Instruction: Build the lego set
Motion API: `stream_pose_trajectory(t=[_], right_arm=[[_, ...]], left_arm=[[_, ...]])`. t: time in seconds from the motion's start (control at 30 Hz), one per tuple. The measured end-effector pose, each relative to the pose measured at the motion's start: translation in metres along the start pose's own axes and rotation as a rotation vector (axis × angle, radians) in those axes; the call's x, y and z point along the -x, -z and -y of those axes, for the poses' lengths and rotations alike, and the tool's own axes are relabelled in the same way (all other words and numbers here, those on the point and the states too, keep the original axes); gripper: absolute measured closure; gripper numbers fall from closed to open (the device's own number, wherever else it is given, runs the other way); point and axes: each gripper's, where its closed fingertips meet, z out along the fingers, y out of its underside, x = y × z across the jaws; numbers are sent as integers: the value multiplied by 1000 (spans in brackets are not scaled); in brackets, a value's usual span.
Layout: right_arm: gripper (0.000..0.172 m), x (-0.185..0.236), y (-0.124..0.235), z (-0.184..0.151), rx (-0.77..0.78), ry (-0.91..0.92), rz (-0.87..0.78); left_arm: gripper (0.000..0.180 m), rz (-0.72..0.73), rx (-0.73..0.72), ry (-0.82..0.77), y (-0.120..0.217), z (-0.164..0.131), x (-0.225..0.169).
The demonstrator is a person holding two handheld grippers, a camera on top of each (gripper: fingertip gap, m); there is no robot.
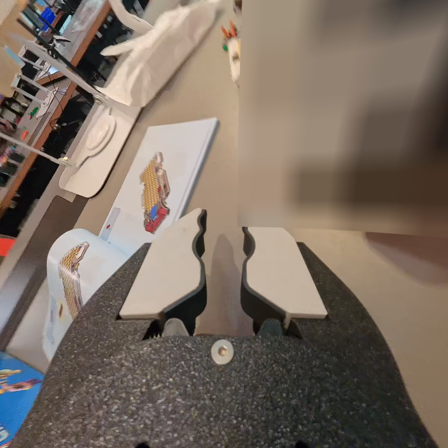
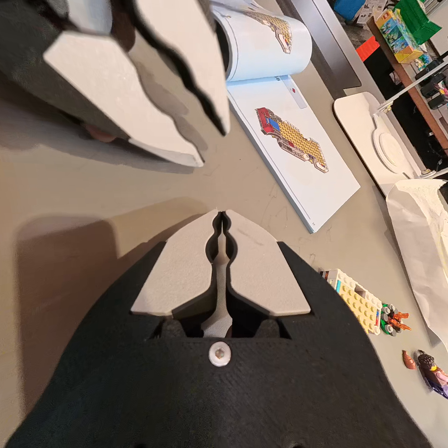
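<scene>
The left claw (image 1: pixel 224 225) is hanging released and empty beside the instruction booklet (image 2: pixel 303 145). The right claw (image 2: pixel 222 213) is sitting clenched on nothing. Drifting nearer, they risk colliding above the table (image 2: pixel 169 184).

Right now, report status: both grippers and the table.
Left gripper open, empty. Right gripper shut, empty. Open booklet beside them; brick pieces to the right.

Two close wrist views; shared booklet (image 1: pixel 169 169)

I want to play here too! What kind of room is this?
Probably a workroom or lab where brick toys get built. An open instruction booklet lies on a beige table, near loose brick pieces. Cluttered shelves stand behind.
</scene>
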Motion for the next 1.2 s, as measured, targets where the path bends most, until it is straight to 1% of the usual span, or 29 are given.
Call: stream_pose_trajectory(t=[0.1, 0.17, 0.2, 0.27, 0.33, 0.4, 0.47, 0.53, 0.6, 0.67, 0.8, 0.87, 0.97, 1.2], right_arm=[[171, 0, -1, 0, 7, 14, -11], [171, 1, -2, -1, 14, 26, -16], [171, 1, -2, -1, 16, 30, -18], [172, 1, -2, 0, 15, 37, -21], [172, 1, -3, 0, 15, 37, -22], [172, 2, -2, -1, 15, 36, -19], [172, 3, -1, -1, 9, 44, -12], [171, 4, 2, -2, 3, 60, -13], [171, 5, 6, -4, -5, 79, -16], [172, 6, 9, -6, -14, 100, -17], [172, 6, 16, -11, -28, 117, -15], [172, 5, 17, -11, -35, 103, -5], [171, 4, 18, -12, -38, 91, 4], [171, 6, 18, -13, -36, 126, -5]], left_arm=[[144, -13, -140, 227, 12, 31, 31], [140, -33, -187, 326, 15, 49, 57], [136, -50, -173, 356, 11, 55, 69], [122, -98, -91, 379, -6, 64, 89], [112, -130, 25, 375, -34, 68, 104], [104, -136, 124, 316, -68, 68, 113], [103, -194, 175, 276, -102, 69, 108], [104, -262, 209, 258, -128, 67, 96], [104, -322, 238, 237, -147, 64, 86], [103, -307, 266, 244, -159, 57, 89], [102, -352, 221, 415, -170, 53, 90], [102, -378, 221, 473, -171, 51, 89], [101, -371, 234, 477, -171, 47, 90], [103, -392, 260, 462, -172, 44, 83]])
